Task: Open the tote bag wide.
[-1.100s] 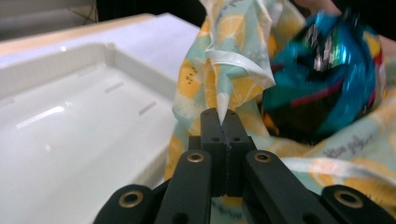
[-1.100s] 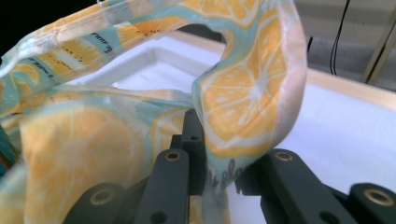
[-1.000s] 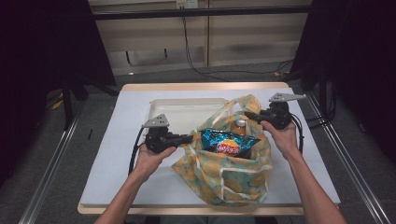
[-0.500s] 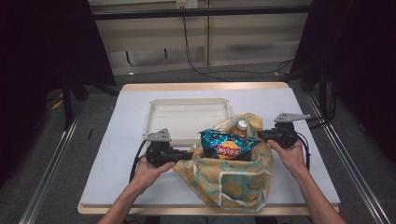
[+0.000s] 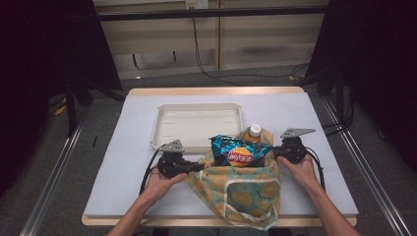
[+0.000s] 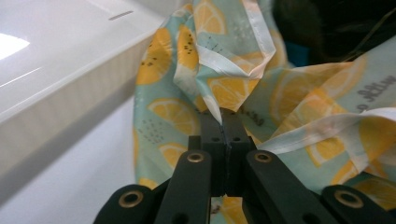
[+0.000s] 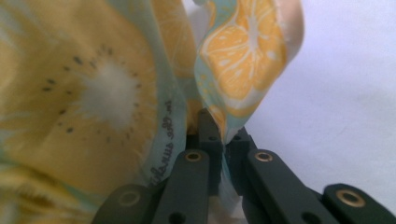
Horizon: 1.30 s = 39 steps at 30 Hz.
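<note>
Now the lemon-print cloth bag sits lower and nearer the person than it did a second ago: over the last moments both grippers have come down and toward the near edge of the white table, and the bag has settled with them. Its bottom hangs slightly over the near edge, while its mouth lies just on the near side of the empty white tray.

The left gripper has its jaws pressed together on the left hem of the bag, a fold of cloth pinched between them, as the left gripper view shows. The right gripper likewise pinches the right hem, the thin fabric caught between its nearly closed jaws in the right gripper view. The two stand well apart, so the mouth is stretched wide.

That pull has exposed the contents: a blue chip bag stands in the opening, and an orange-capped bottle pokes up just behind it, on the far right side.

My judgement is that the bag has been set down and opened for unloading, with the tray as the likely place for the items. Letting go of one hem to reach for the chip bag may let the mouth sag shut.
</note>
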### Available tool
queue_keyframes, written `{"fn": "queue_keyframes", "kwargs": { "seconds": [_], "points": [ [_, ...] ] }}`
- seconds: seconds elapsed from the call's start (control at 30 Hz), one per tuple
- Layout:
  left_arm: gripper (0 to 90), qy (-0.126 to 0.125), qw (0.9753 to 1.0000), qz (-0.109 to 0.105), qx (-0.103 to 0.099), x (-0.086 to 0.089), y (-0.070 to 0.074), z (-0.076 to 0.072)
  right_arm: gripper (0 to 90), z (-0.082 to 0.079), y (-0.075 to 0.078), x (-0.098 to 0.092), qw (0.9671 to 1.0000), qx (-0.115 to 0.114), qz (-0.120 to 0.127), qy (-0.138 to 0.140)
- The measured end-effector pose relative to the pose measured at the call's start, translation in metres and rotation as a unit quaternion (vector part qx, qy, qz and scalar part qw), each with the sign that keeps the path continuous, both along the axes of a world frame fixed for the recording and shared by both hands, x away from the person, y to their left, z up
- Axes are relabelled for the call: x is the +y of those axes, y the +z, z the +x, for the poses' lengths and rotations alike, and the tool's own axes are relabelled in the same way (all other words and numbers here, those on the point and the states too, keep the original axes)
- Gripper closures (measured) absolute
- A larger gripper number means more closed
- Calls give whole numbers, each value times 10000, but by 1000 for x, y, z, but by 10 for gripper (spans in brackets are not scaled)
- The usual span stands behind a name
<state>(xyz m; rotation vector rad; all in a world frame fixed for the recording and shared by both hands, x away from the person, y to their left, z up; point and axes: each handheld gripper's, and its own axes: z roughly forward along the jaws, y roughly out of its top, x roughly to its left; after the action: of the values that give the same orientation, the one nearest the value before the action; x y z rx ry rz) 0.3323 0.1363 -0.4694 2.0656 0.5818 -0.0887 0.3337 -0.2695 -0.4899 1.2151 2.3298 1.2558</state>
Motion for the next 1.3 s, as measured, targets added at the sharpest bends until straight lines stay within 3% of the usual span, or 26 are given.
{"fn": "queue_keyframes", "kwargs": {
  "seconds": [0.17, 0.2, 0.23, 0.37, 0.47, 0.67, 0.8, 0.87, 0.9, 0.97, 1.0, 1.07, 1.13, 1.3],
  "points": [
    [900, 34, 10000, 90, -18, -1, -5, 2, 884, 1, -1, 0, 10000, 55, -6, -38],
    [887, 46, 9999, 151, -29, 1, -5, 2, 864, 1, -1, 0, 10000, 18, -21, -39],
    [869, 94, 9999, 91, 1, 3, -6, 3, 784, -1, 2, -2, 9998, -70, -90, -130],
    [795, 115, 9999, -4, -96, 9, 1, 0, 619, -11, 22, -12, 9983, -327, 246, -409],
    [739, 160, 9996, -160, -179, 11, 8, -3, 585, -25, 42, -19, 9962, -622, 450, -421],
    [644, 295, 9980, -382, -404, 19, 27, -10, 651, -50, 75, -18, 9927, -977, 679, -193],
    [597, 356, 9965, -510, -557, 22, 38, -11, 683, -51, 92, -15, 9904, -1136, 782, -90],
    [579, 409, 9956, -539, -642, 24, 43, -10, 680, -46, 106, -10, 9876, -1255, 947, 25],
    [578, 472, 9943, -691, -658, 27, 47, -8, 678, -44, 109, -7, 9872, -1272, 965, 52],
    [576, 518, 9935, -727, -702, 29, 51, -8, 667, -42, 111, -5, 9870, -1276, 971, 76],
    [576, 561, 9917, -833, -801, 34, 58, -9, 641, -38, 114, 3, 9865, -1277, 1003, 194],
    [577, 595, 9904, -894, -866, 36, 63, -10, 610, -36, 115, 9, 9865, -1262, 1009, 273],
    [594, 564, 9894, -958, -938, 38, 68, -12, 589, -34, 114, 12, 9879, -1217, 896, 341],
    [649, 330, 9909, -909, -939, 25, 66, -15, 595, -28, 104, 13, 9926, -972, 644, 352]
  ]
}}
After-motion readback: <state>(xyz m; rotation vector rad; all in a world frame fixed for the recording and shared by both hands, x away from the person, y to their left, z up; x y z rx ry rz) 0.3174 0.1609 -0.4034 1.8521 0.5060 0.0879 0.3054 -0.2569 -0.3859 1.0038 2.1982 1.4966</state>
